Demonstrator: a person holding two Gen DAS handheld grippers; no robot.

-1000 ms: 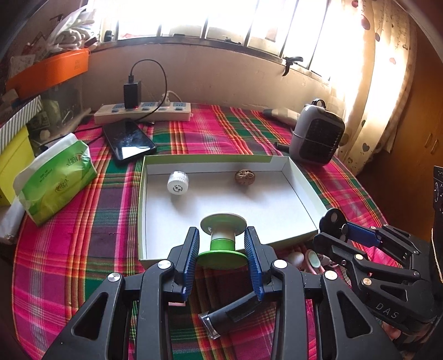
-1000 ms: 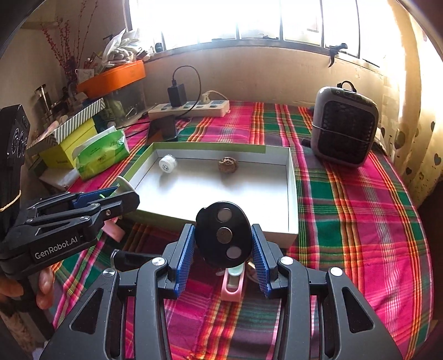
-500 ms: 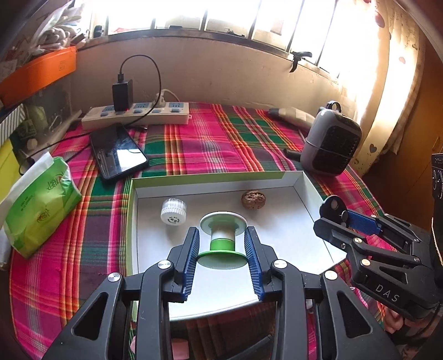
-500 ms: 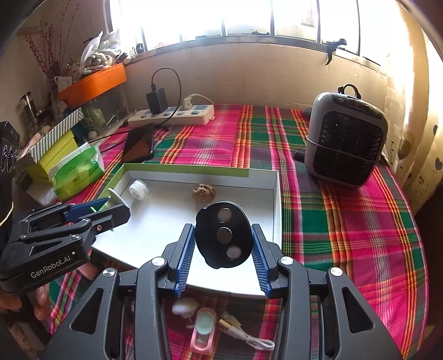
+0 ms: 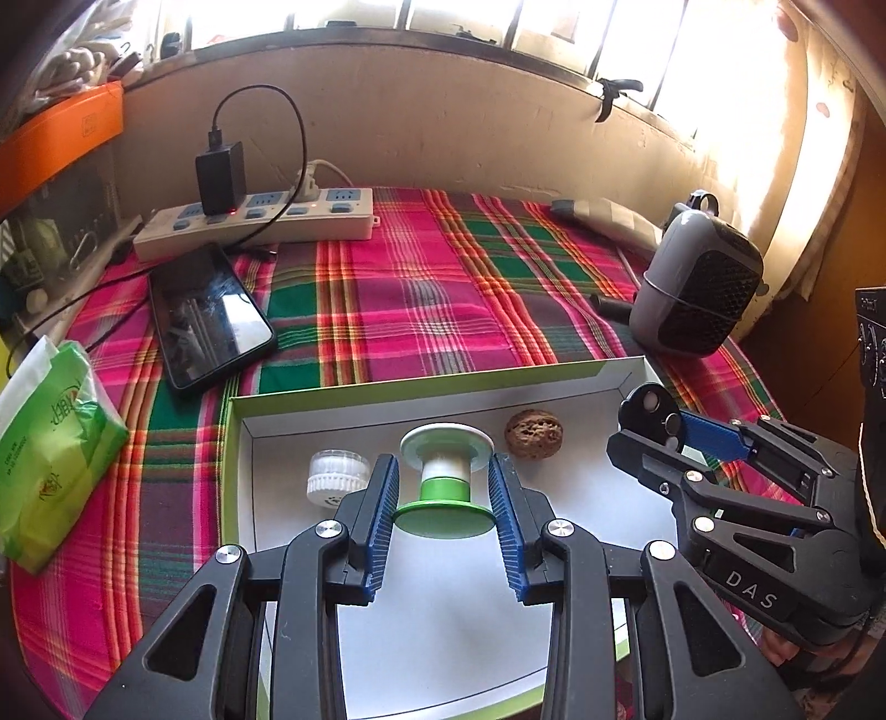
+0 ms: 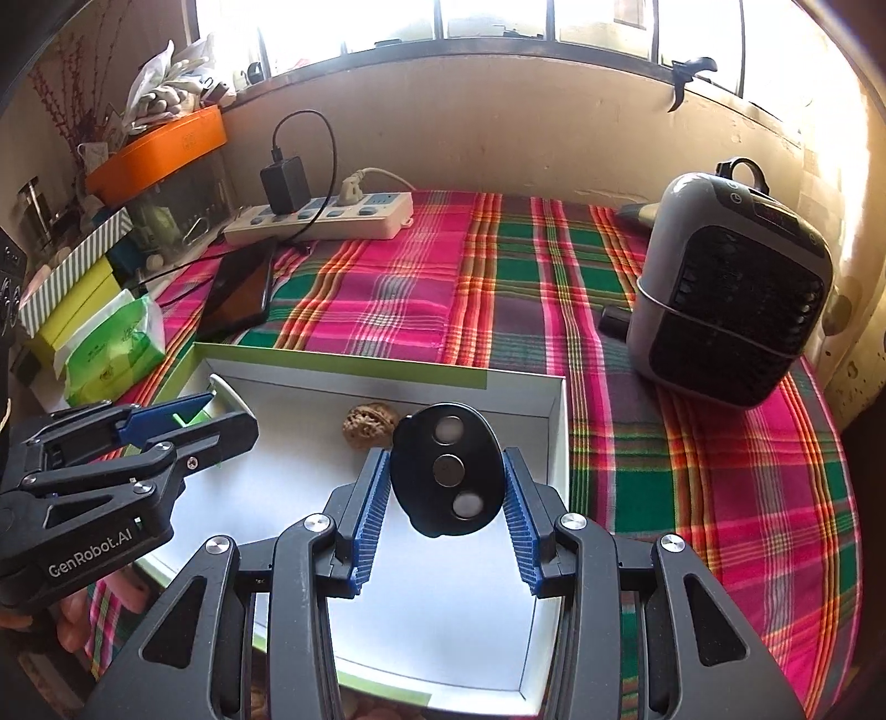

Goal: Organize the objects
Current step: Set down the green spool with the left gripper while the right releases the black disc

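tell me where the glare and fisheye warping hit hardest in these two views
Left wrist view: the window and curtain blow out to white at upper right, and the wall ledge bows. Right wrist view: the window overexposes along the top; the heater bulges near the edge. Both stay sharp.

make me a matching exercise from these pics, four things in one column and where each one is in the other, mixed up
Things:
1. spool
2. black fob
3. walnut
4. phone

Places:
A. on the plaid cloth beside the power strip
B. lying loose in the white tray
C. between the left gripper's pads
D. between the right gripper's pads

Pairs: 1-C, 2-D, 3-B, 4-A
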